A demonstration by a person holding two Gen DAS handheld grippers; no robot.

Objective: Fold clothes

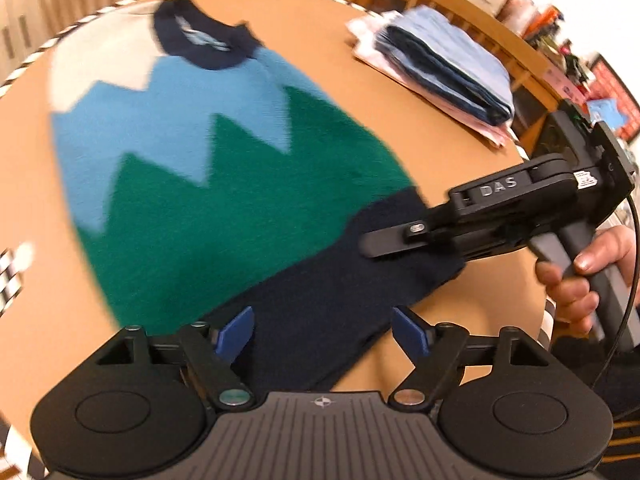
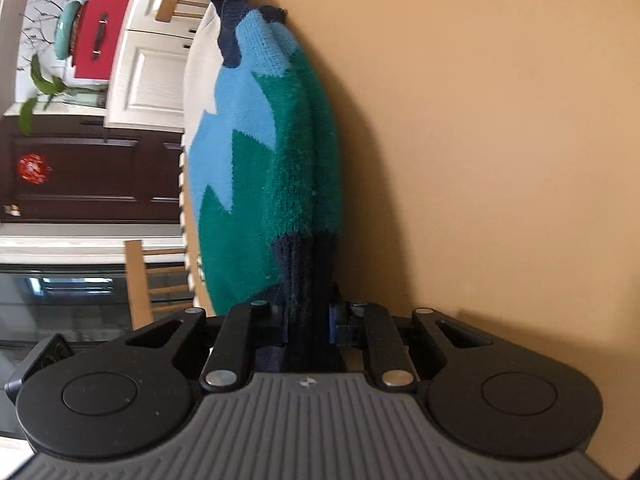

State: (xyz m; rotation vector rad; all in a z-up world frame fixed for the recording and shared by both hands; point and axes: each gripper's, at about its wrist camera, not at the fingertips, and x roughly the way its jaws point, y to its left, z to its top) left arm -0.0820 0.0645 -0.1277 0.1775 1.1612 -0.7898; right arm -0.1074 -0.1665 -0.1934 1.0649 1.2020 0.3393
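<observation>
A knitted sweater (image 1: 224, 168) with white, light blue, green and navy zigzag bands lies on the brown round table (image 1: 420, 104), collar at the far side, navy hem nearest me. My left gripper (image 1: 323, 330) is open, its blue pads either side of the hem's near edge. My right gripper (image 1: 384, 244) comes in from the right, turned on its side, at the hem's right corner. In the right wrist view it (image 2: 308, 320) is shut on the navy hem of the sweater (image 2: 260, 168).
A stack of folded clothes (image 1: 444, 68) in blue and pink lies at the table's far right. Wooden chairs (image 1: 480, 12) and shelves stand behind the table. A striped table edge (image 1: 24, 68) runs along the left.
</observation>
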